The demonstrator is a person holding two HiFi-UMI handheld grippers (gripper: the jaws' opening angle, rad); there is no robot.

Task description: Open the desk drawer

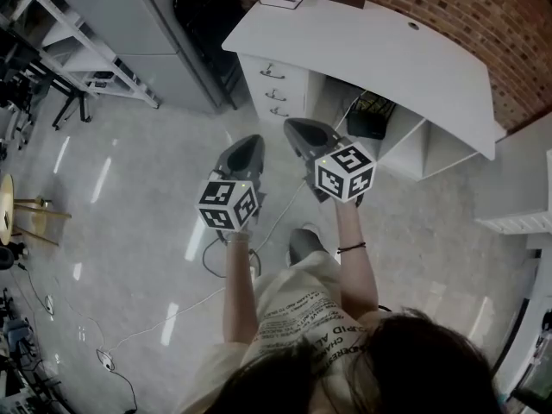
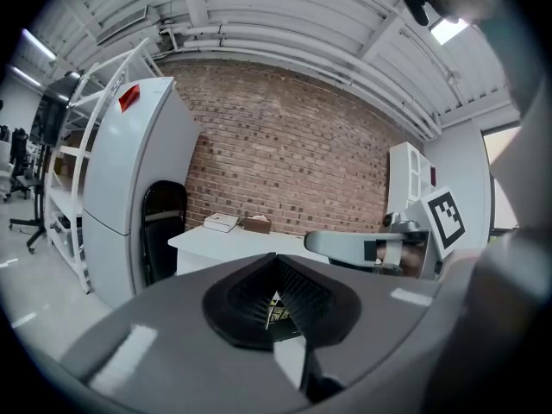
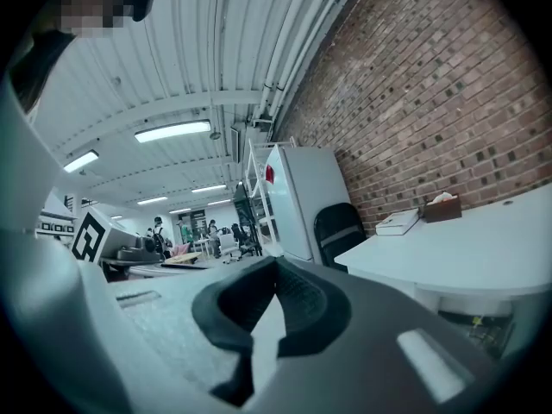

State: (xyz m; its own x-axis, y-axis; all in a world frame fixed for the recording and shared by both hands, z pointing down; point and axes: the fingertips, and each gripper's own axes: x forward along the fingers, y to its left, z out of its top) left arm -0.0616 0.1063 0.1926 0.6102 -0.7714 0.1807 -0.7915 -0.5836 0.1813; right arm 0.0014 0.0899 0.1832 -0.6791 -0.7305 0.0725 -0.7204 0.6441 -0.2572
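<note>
1. head view: the desk (image 1: 379, 54) is seen far off against the brick wall (image 1: 483, 15), its drawers (image 1: 274, 89) shut at the left end.
2. the left gripper (image 1: 248, 149) and right gripper (image 1: 302, 132) are held nearer, clear of the desk, jaws closed on nothing.

Bright, even light comes from the ceiling lights (image 3: 172, 131) overhead. The white desk (image 1: 371, 54) has hardly a shadow on top, only a dark hollow beneath it. Left of the desk, the glossy floor (image 1: 138, 222) carries pale streaks of glare. Both my gripper views bulge at the edges, with black corners. My own jaws, close to the lens, look soft.
</note>
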